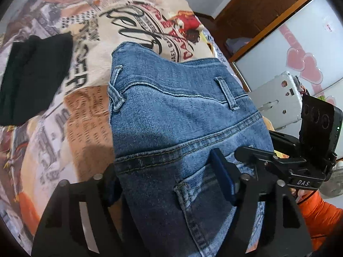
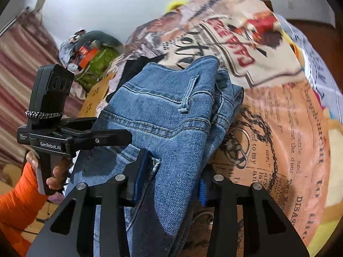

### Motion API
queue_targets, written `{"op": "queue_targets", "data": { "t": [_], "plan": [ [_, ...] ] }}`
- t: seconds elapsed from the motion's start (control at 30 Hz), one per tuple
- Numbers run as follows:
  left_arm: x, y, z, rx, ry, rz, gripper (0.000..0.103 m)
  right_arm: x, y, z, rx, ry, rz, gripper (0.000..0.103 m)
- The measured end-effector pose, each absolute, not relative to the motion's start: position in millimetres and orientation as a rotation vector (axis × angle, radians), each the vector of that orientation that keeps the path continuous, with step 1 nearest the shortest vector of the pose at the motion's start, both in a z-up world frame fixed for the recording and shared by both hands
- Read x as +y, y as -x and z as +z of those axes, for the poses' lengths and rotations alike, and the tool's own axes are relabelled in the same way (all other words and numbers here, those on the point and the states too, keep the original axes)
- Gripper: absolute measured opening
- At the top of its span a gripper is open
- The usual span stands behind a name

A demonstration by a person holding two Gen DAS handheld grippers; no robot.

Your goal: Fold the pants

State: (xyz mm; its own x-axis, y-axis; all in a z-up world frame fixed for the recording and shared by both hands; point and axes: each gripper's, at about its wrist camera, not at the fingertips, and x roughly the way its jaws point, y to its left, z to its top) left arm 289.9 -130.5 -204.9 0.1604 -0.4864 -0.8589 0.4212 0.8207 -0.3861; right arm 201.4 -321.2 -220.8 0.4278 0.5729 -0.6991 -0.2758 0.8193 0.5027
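Left claw (image 1: 169,177): clenched on the blue jeans (image 1: 178,115), denim bunched between its two blue-padded fingers (image 1: 221,175) near the back pocket seam. Right claw (image 2: 169,182): likewise clamped on the jeans (image 2: 171,115), fabric pinched between its pads at a pocket corner. The two claws sat close beside one another; each wrist view caught the other unit just to its side, held by a hand in an orange sleeve (image 2: 19,194).

Beyond the fingers the jeans draped forward and down onto the bed cover (image 1: 85,98), a newspaper-print spread in cream, orange and red. Waistband and belt loops lay farthest from the claws, the upper edge resting on the cover.

Left of the left claw, farther out, a black folded garment (image 1: 36,77) lay on the cover, apart from the jeans. Far right of it stood a wooden cabinet (image 1: 263,6).
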Motion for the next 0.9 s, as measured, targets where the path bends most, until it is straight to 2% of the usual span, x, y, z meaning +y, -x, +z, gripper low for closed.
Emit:
{"op": "queue_targets", "data": {
  "t": [0.13, 0.27, 0.6, 0.9],
  "plan": [
    [-112, -274, -181, 1.173, 0.051, -0.626, 0.061, -310, -201, -209, 0.970, -0.306, 0.558, 0.032],
    [-90, -262, -152, 1.067, 0.016, -0.608, 0.057, -292, -210, -192, 0.940, -0.296, 0.587, 0.029],
    [-7, -282, -88, 0.846, 0.074, -0.484, 0.056, -216, -259, -126, 0.790, -0.167, 0.681, 0.027],
    [58, -345, -86, 0.791, 0.084, -0.384, 0.056, -151, -330, -119, 0.751, -0.135, 0.726, 0.027]
  ]
}}
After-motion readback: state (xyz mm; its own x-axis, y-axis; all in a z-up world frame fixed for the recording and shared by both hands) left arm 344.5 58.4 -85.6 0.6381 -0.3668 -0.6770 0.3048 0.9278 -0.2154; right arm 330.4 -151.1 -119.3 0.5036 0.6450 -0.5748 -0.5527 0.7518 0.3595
